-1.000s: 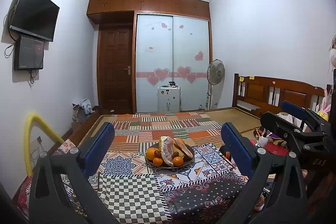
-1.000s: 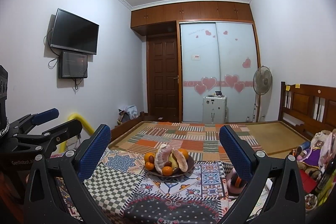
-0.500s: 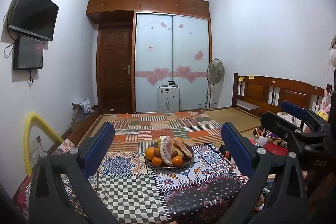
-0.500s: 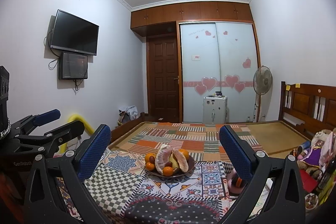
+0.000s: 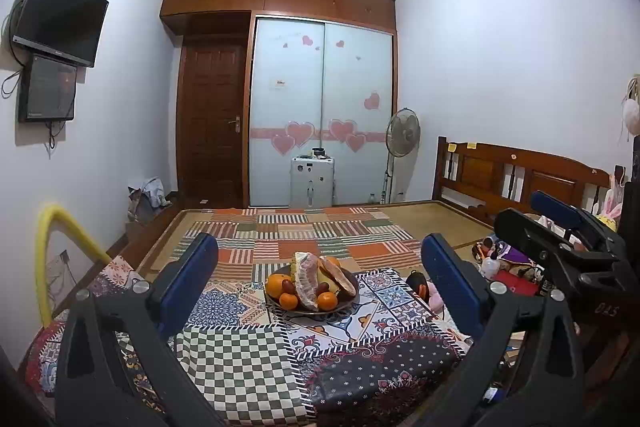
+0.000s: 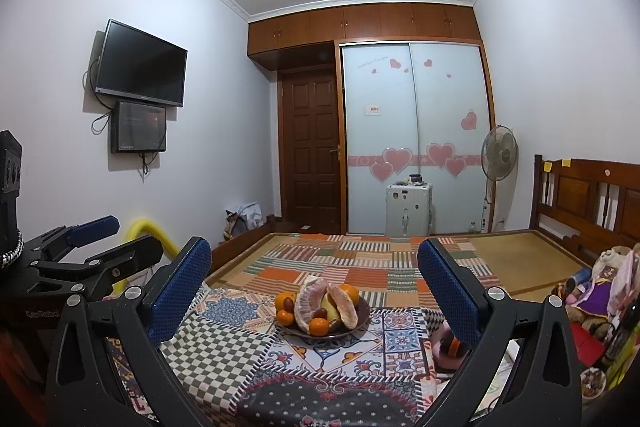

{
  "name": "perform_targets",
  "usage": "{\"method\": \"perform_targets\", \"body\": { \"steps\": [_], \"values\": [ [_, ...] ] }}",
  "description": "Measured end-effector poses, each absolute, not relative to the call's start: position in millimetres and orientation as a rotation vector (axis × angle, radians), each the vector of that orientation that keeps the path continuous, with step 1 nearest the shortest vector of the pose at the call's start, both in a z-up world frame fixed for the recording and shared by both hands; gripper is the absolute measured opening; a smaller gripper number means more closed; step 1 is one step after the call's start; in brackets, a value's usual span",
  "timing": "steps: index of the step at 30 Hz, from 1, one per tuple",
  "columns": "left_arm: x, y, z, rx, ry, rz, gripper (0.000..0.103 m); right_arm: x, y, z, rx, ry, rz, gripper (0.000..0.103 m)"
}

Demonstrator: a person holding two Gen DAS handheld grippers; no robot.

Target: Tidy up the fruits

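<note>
Item 1. Left hand-held gripper [image 5: 320, 283]: I hold it raised and level, its blue-padded fingers [image 5: 188, 279] spread wide with nothing between them. It faces the fruit from well back, touching nothing.

Item 2. Right hand-held gripper [image 6: 314, 291]: likewise spread wide and empty, blue pads [image 6: 448, 291] framing the fruit from a distance. In the left wrist view it appears at the right edge [image 5: 560, 239], beside the left one.

Item 3. Fruit bowl [image 6: 362, 319]: a dark, shallow dish resting on the patterned cloth [image 6: 224, 351] that covers the desk, roughly centred ahead of both grippers.

Item 4. Contents of the bowl, piled together:
- peeled pomelo segments [image 6: 310, 301], two large pale-pink pieces leaning upright against each other;
- oranges [image 6: 285, 301], several small ones around the rim, one at the front [image 6: 319, 325];
- small dark red fruits [image 6: 288, 303], kind uncertain;
- a yellow-green piece [image 6: 329, 303] between the pomelo segments, which I cannot identify.

Item 5. Surroundings: patchwork bedcover [image 5: 304, 231] on the bed beyond the desk; wooden headboard [image 5: 520, 175] at right; standing fan [image 5: 402, 135]; sliding wardrobe doors with heart stickers [image 5: 320, 115]; brown door [image 5: 212, 123]; wall television [image 5: 60, 11] at left; yellow tube [image 5: 52, 239] low on the left; soft toys [image 6: 592, 287] at far right.
</note>
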State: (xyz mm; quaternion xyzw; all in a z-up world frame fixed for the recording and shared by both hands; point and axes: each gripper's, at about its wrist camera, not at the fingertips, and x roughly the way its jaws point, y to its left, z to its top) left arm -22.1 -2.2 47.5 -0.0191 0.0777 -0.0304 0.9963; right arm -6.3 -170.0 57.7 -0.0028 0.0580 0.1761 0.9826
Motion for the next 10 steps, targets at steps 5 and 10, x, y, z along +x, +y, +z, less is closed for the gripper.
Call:
{"method": "perform_targets", "body": {
  "steps": [5, 10],
  "values": [
    [-22.5, -4.1, 46.7, -0.026, 0.153, -0.054, 0.103, -5.6, -169.6, 57.2, -0.004, 0.119, 0.355, 0.103],
    [-23.5, -5.0, 46.9, -0.021, 0.151, -0.055, 0.103, -4.0, -168.7, 56.8, 0.004, 0.124, 0.356, 0.103]
  ]
}}
